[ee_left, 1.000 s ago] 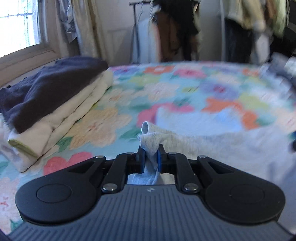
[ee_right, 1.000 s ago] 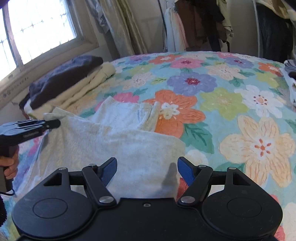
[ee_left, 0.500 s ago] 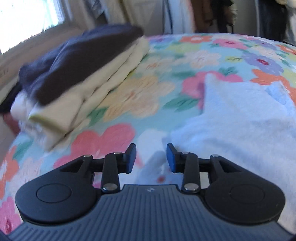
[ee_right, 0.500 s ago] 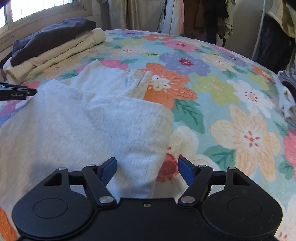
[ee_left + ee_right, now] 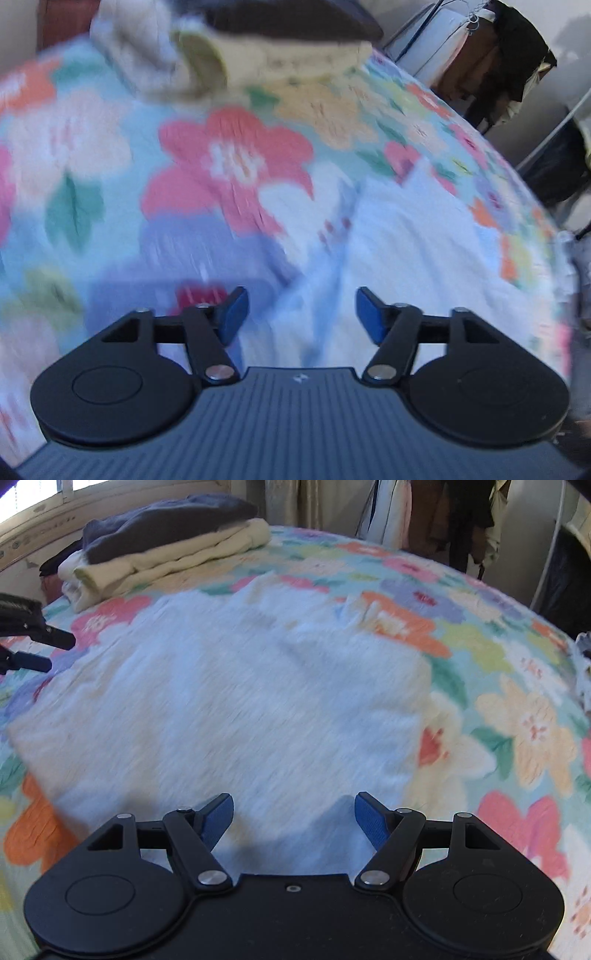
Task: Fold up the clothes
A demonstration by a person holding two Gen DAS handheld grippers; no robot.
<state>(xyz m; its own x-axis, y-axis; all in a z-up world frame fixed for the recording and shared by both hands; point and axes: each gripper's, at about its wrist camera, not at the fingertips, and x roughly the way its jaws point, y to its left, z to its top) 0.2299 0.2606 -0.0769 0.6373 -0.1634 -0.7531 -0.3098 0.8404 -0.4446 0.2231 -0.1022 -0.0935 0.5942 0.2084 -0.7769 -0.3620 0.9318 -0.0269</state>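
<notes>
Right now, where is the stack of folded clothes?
In the right wrist view the stack of folded clothes sits at the upper left on the floral bedspread, near the window, beyond the grey garment.

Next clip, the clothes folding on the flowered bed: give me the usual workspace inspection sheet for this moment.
Surface: floral bedspread, colourful flower print.
Job's things: light grey garment lying partly folded on the bedspread, held by neither gripper; stack of folded clothes at the far left, dark item on top of cream ones.
Clutter: pale fabric at the right edge, too cropped to identify.
Grippers: left gripper open, fingers over the garment's edge; right gripper open over the garment. Both views motion-blurred.
Cables: nothing seen.
Surroundings: window at the left, hanging clothes behind the bed.
</notes>
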